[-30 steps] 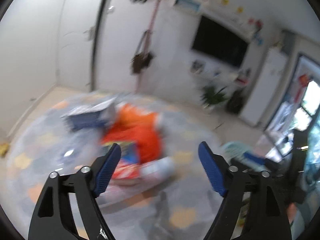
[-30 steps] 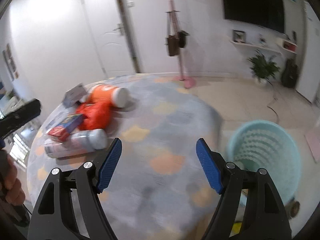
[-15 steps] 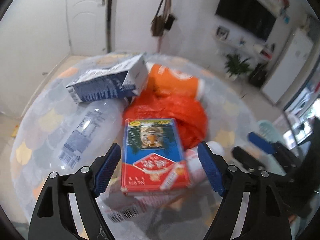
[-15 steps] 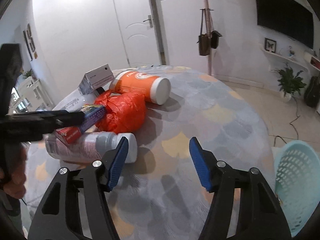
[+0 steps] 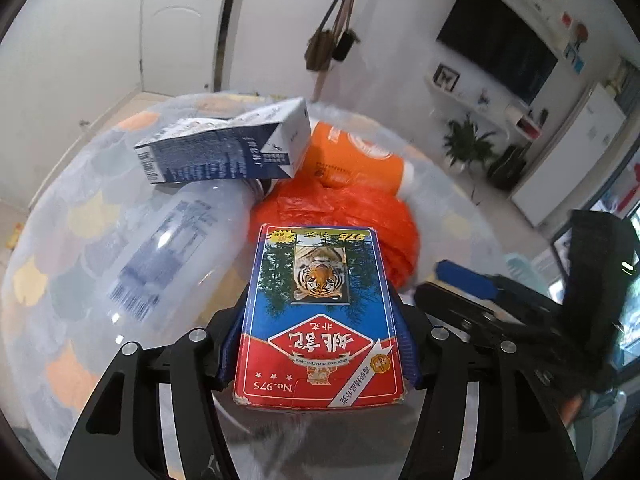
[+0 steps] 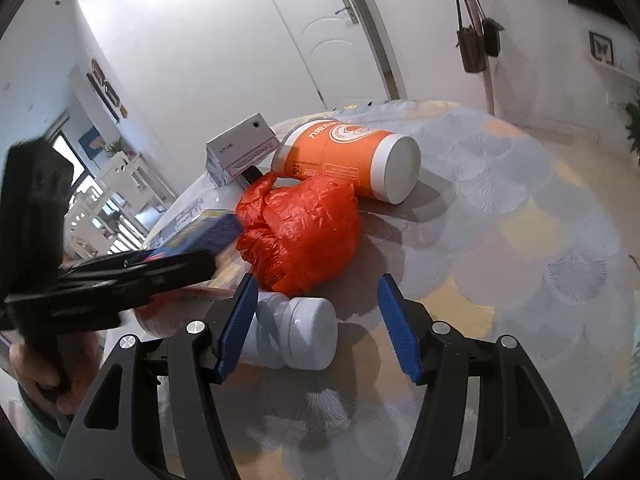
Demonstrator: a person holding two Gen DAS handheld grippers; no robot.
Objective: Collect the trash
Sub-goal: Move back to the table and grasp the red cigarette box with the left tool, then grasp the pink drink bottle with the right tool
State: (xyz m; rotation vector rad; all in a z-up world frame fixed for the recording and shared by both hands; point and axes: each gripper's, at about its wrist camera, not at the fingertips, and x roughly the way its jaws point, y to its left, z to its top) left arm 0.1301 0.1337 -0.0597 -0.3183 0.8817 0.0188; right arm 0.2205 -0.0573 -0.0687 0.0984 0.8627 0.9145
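Observation:
My left gripper [image 5: 320,344] is shut on a red and blue card box [image 5: 318,316] with a tiger picture, holding it by its two long sides over a clear plastic bottle [image 5: 160,248]. Beyond lie a crumpled orange bag [image 5: 352,216], an orange cup [image 5: 356,160] on its side and a blue and white carton [image 5: 228,148]. My right gripper [image 6: 320,328] is open just above the table, its fingers either side of the bottle's white cap [image 6: 308,332]. The bag [image 6: 300,232], the cup [image 6: 348,160], the carton [image 6: 240,148] and the left gripper with the box [image 6: 196,236] show in the right wrist view.
The round table [image 6: 520,240] has a pastel scale-pattern cloth. The right gripper's fingers [image 5: 464,280] show at the right of the left wrist view. A coat stand with bags [image 5: 332,44] and a white door [image 6: 320,32] are behind the table.
My left gripper moved forward and closed on the card box. My right gripper moved in lower and nearer, now straddling the bottle's cap.

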